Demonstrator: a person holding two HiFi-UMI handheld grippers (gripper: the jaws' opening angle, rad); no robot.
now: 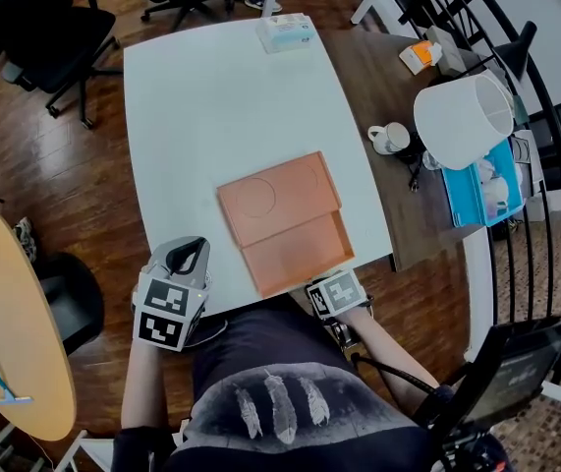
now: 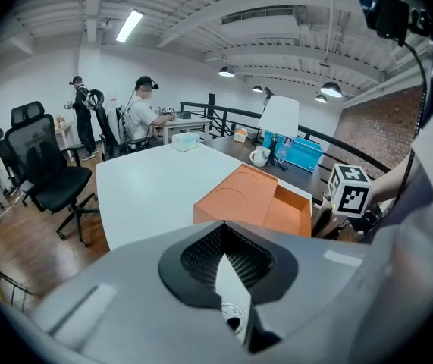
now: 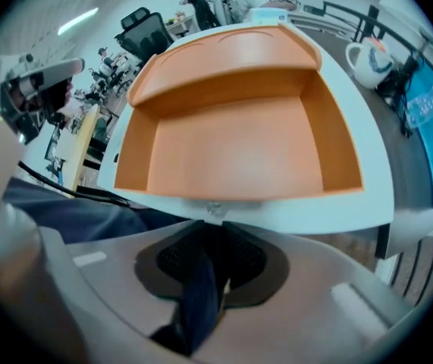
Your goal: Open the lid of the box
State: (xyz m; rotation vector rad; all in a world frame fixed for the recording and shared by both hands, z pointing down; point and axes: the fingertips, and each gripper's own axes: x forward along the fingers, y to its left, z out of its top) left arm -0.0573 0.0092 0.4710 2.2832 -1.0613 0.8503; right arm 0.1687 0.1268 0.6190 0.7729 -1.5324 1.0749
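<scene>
An orange box [image 1: 300, 256] is seen on the white table [image 1: 211, 96], in the near right part of it, close to the near edge. The box is flat and low. It is laid a little askew: its wide sides run across the table from left to right, and the right end is turned slightly away from the person. The lid [image 1: 275, 197], on which a round mark is pressed, is lying over the far part of the box. The near part is uncovered, and a bare orange bottom with low walls is shown there. This uncovered part is pointed toward the person.

The right gripper [image 1: 333, 293] is held at the near edge of the table, just beside the near right corner of the box, and is pointed steeply down. In the right gripper view its jaws are seen only a narrow slit apart; dark blue cloth shows through the slit and nothing is gripped.

The left gripper [image 1: 195, 247] is held at the near table edge too, to the left of the box and apart from it. In the left gripper view its jaws are also parted by a thin gap only, with nothing between them.

On the dark wooden table [image 1: 373, 77] at the right, a white lampshade [image 1: 462, 116] and a mug [image 1: 388, 138] are standing.
</scene>
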